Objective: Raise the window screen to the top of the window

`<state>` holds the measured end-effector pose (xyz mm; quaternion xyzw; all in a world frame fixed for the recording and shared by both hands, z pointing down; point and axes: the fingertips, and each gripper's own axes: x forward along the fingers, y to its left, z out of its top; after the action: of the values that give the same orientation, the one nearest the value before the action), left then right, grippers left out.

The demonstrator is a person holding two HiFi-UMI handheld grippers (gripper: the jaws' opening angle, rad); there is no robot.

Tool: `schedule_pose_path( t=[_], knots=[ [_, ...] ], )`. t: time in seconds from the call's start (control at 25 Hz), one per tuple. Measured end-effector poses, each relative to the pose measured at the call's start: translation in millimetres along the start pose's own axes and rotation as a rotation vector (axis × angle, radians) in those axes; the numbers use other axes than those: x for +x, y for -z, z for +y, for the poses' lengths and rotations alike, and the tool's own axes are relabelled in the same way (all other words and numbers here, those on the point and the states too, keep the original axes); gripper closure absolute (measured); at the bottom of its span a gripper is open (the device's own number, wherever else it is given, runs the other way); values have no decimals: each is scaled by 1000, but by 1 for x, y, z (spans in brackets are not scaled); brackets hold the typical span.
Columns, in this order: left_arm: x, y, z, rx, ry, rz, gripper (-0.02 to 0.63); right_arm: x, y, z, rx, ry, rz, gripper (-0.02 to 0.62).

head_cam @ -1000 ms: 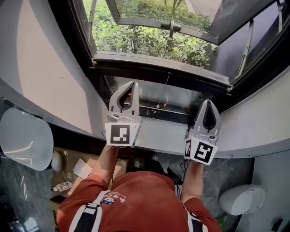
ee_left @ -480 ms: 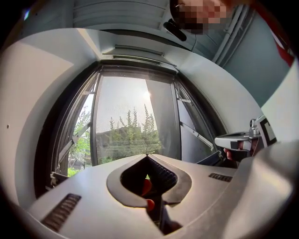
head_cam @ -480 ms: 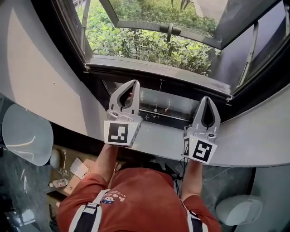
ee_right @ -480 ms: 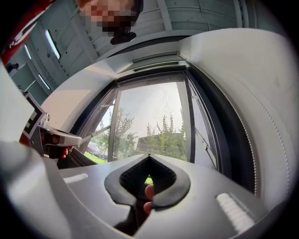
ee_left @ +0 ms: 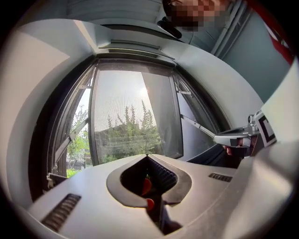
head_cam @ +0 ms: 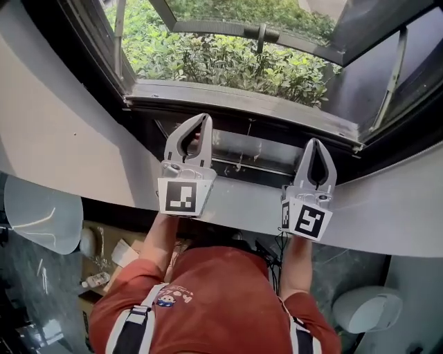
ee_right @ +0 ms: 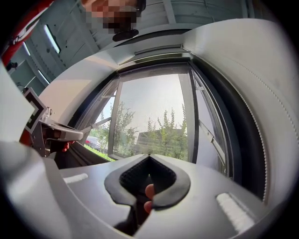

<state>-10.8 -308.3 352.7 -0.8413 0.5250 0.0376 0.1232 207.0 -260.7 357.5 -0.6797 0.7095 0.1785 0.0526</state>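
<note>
The window screen (ee_left: 122, 116) is a fine grey mesh filling the dark-framed opening, with trees showing through it; it also faces the right gripper view (ee_right: 154, 116). In the head view its grey lower rail (head_cam: 242, 97) lies across the opening, and a thin cord (head_cam: 250, 128) hangs from it. My left gripper (head_cam: 203, 116) is shut and empty, held over the white sill (head_cam: 242, 200) just short of the rail. My right gripper (head_cam: 316, 140) is shut and empty too, level with it to the right. Both point slightly upward at the window.
Beyond the screen the glass sash (head_cam: 277, 14) with its handle (head_cam: 261, 32) swings outward on stay arms (head_cam: 389, 83) over green bushes (head_cam: 221, 62). Curved white walls flank the opening. On the floor lie white round objects (head_cam: 41, 214) (head_cam: 367, 308) and a cluttered box (head_cam: 111, 257).
Both shut grippers have edged forward over the sill toward the window rail. Neither touches anything, and the screen has not moved.
</note>
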Motion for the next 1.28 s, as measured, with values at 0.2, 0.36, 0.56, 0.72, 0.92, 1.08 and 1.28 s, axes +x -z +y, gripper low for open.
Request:
schedule_pose_path(
  t=[0.2, 0.36, 0.56, 0.72, 0.92, 1.08, 1.28],
  knots=[
    [6, 10, 1, 103, 16, 24, 600, 8, 11, 9, -61, -27, 39, 586],
    [9, 17, 4, 227, 39, 35, 598, 13, 20, 17, -144, -70, 73, 584],
    [13, 37, 6, 454, 106, 83, 538, 19, 26, 26, -300, -159, 112, 531],
    [15, 50, 8, 679, 153, 134, 517, 18, 41, 35, -452, -254, 189, 508],
    [14, 73, 7, 894, 259, 239, 477, 15, 58, 44, -681, -369, 231, 478],
    [14, 85, 1, 987, 311, 296, 442, 14, 81, 50, -821, -450, 316, 432],
    [20, 98, -1, 1080, 326, 362, 440, 17, 94, 55, -908, -481, 357, 417]
  ],
)
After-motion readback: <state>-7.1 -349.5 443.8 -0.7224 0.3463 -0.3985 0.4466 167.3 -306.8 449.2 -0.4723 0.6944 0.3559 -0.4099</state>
